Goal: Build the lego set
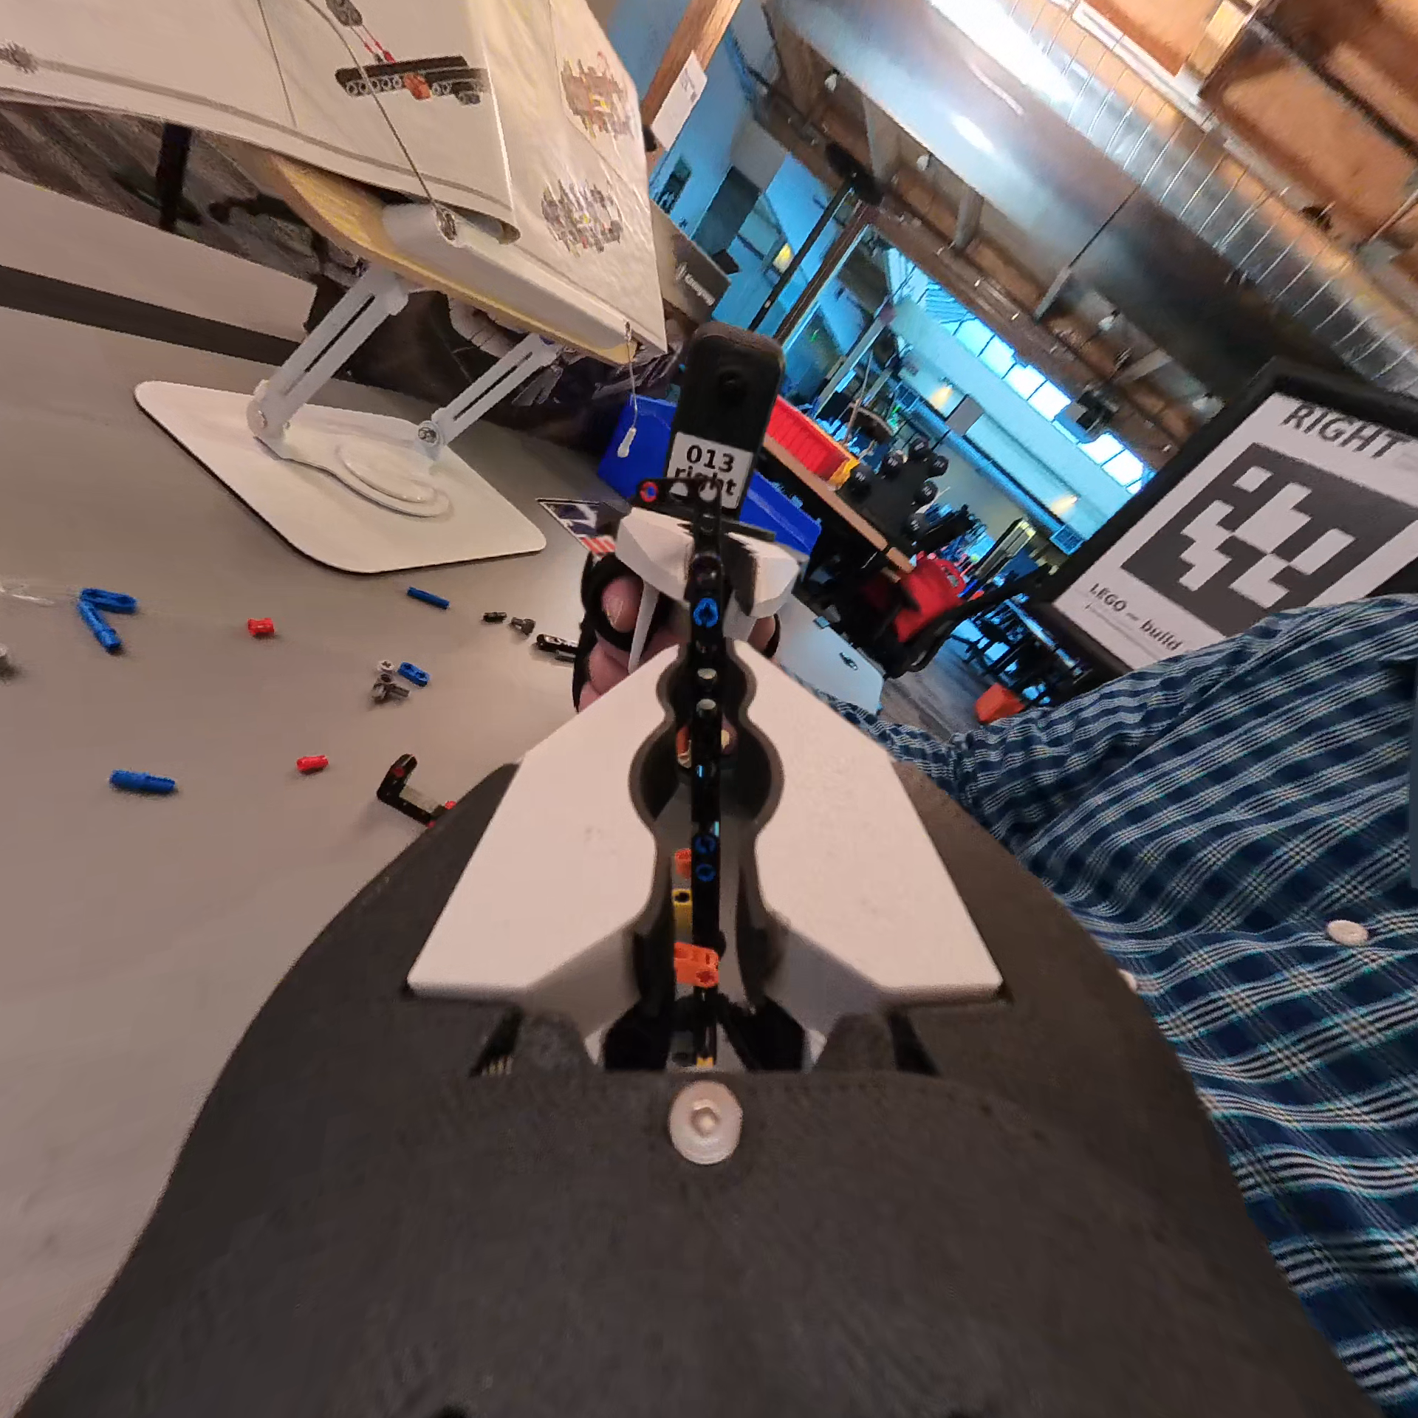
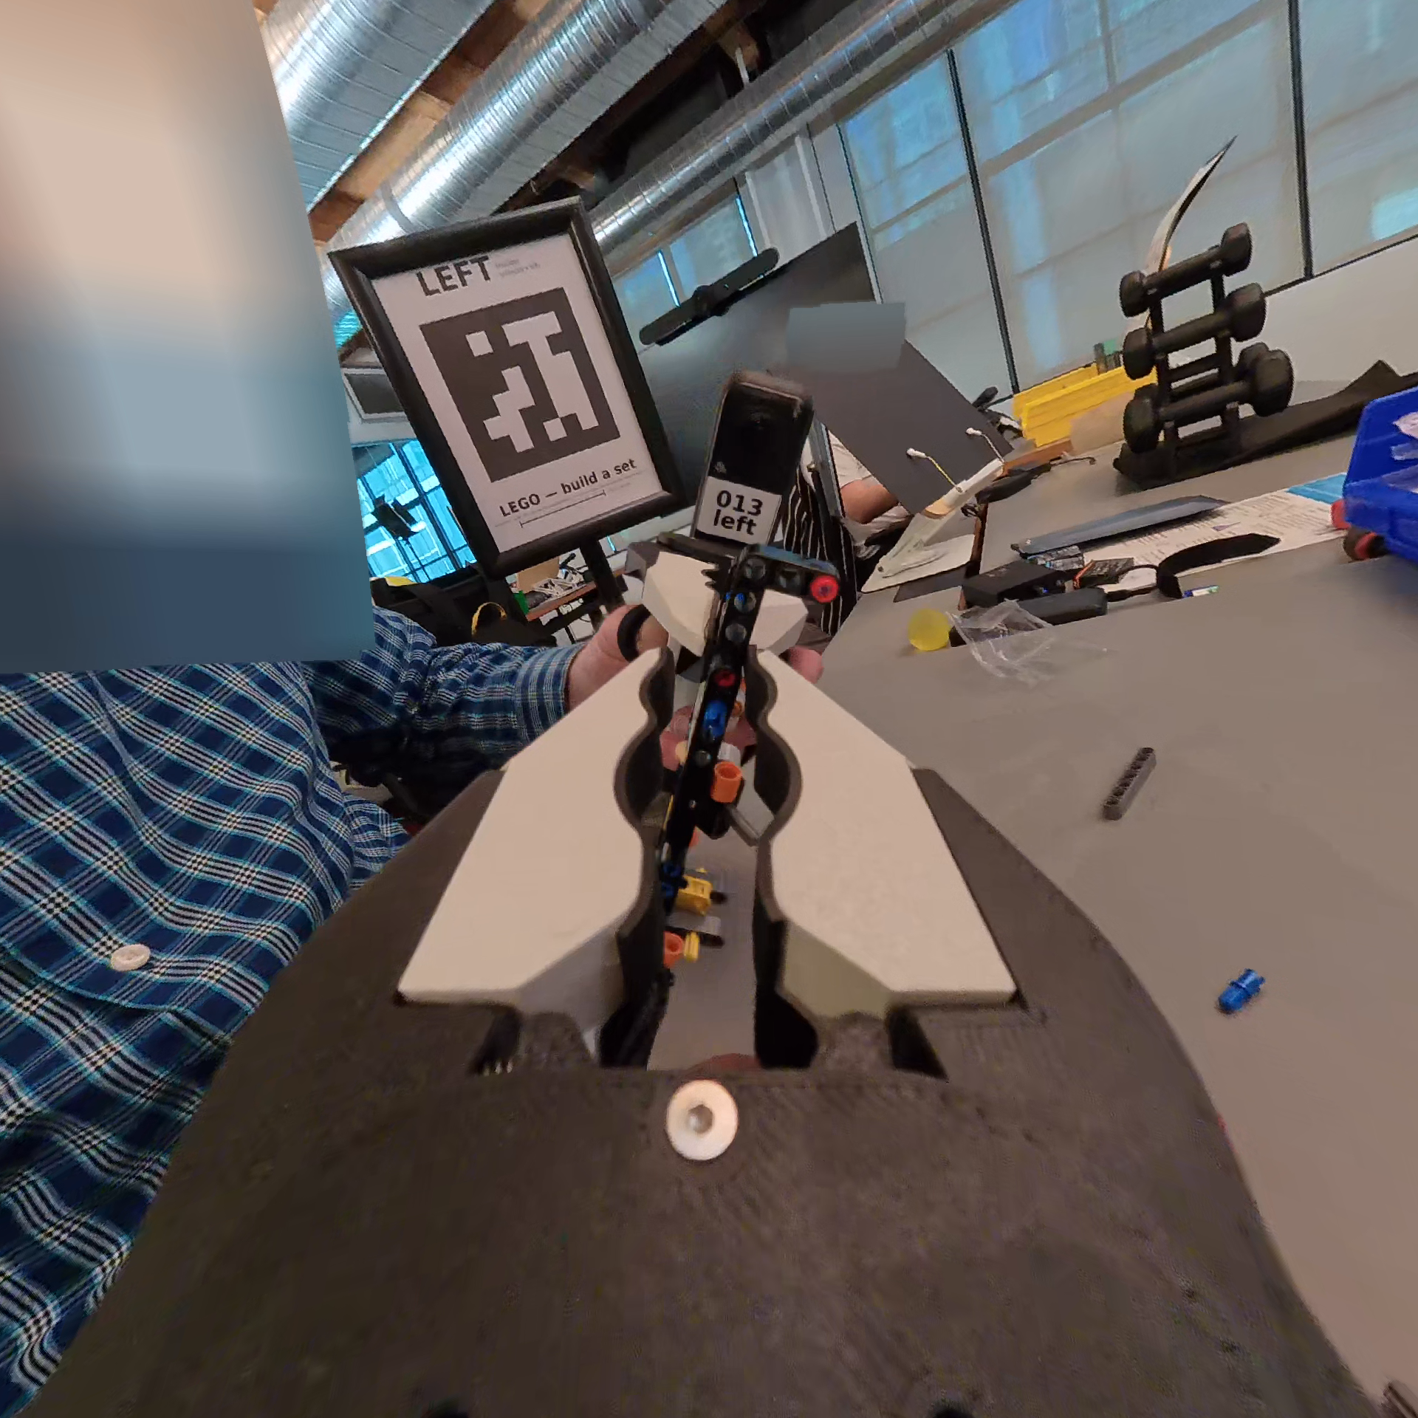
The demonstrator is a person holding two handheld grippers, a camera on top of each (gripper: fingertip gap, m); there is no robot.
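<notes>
Room: workshop hall with ribbed silver ducting overhead, timber beams, tall glazed walls.
Tabletop point(image 1: 115, 959): smooth matte grey, strewn with small plastic parts.
Instruction booklet point(image 1: 399, 84): glossy printed pages, spread on a white hinged stand point(image 1: 338, 460) with a rounded flat base.
Loose pieces: blue pins point(image 1: 142, 783), short red pins point(image 1: 311, 763), a bent blue beam point(image 1: 103, 614), a black angled piece point(image 1: 403, 786); in the right wrist view, a dark grey holed beam point(image 2: 1129, 783) and a ribbed blue pin point(image 2: 1240, 990) lying well apart.
Lego assembly point(image 1: 704, 767): long thin black beam, row of round holes, studded with blue pins, orange and yellow connectors, short crossbar with a red pin at the far end; raised off the tabletop, spanning both tools.
Left hand-held gripper point(image 1: 702, 813): white angular faceted fingers with scalloped black inner edges, narrowed onto the near part of the beam.
Right hand-held gripper point(image 2: 702, 798): same white wedge shape on a coarse black printed body, closed in narrow around the beam's other end.
Sleeve point(image 1: 1228, 844): blue and white plaid cloth, white button.
Framed marker sign point(image 2: 510, 384): black frame, blocky black-and-white pattern.
Dumbbell rack point(image 2: 1197, 353): matte black, stacked weights.
Clear plastic bag point(image 2: 1005, 629): crumpled, beside a yellow disc.
</notes>
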